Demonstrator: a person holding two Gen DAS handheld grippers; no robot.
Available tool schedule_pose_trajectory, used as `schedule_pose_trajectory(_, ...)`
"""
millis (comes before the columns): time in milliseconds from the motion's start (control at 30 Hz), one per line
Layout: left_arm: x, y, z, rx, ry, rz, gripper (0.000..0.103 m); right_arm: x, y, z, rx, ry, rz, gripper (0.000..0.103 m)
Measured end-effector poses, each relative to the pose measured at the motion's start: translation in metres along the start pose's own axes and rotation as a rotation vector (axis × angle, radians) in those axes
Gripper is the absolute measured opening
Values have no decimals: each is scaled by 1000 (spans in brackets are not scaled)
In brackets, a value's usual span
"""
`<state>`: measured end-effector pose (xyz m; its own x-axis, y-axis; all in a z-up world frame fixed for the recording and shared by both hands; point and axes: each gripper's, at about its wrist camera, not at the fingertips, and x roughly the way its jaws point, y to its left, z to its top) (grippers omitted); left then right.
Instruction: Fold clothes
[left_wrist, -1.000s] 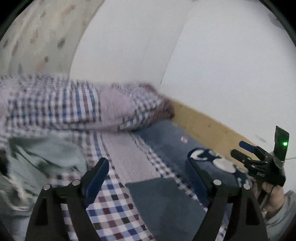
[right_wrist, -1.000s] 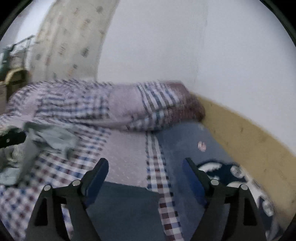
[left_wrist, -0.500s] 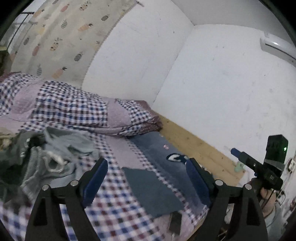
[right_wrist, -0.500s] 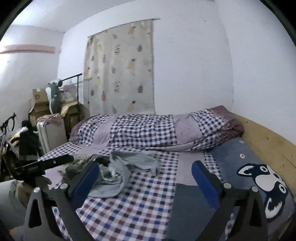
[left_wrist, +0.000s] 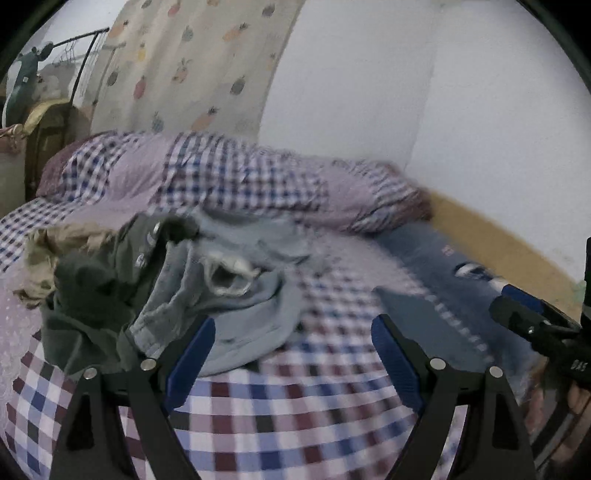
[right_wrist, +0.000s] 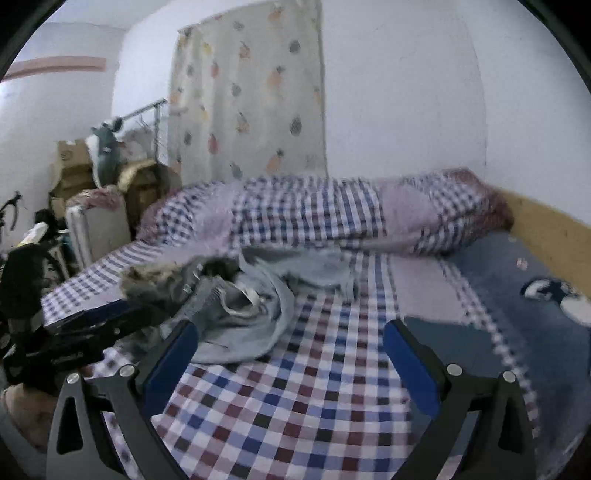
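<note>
Lying crumpled on the bed (left_wrist: 295, 424), the pile of clothes (left_wrist: 207, 295) is sitting ahead and left of both claws. The left claw (left_wrist: 291, 358) is hovering nearer it, spread and empty; the right claw (right_wrist: 291, 365), also spread, is hanging farther right.

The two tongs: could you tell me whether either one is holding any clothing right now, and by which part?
Nothing is held. Both the left tongs and right tongs are open over the checked bedsheet, short of the clothes pile.
</note>
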<state>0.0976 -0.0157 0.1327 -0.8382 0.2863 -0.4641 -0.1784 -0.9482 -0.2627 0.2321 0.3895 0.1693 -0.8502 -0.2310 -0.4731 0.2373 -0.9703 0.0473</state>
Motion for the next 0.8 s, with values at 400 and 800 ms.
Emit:
schedule_pose_trajectory(400, 122, 26, -59, 59, 203, 144, 89, 176, -24, -91, 171, 280, -81, 102)
schedule_pose_trajectory(800, 151, 17, -77, 128, 293, 232, 91, 211, -11, -119, 126, 380, -143, 103)
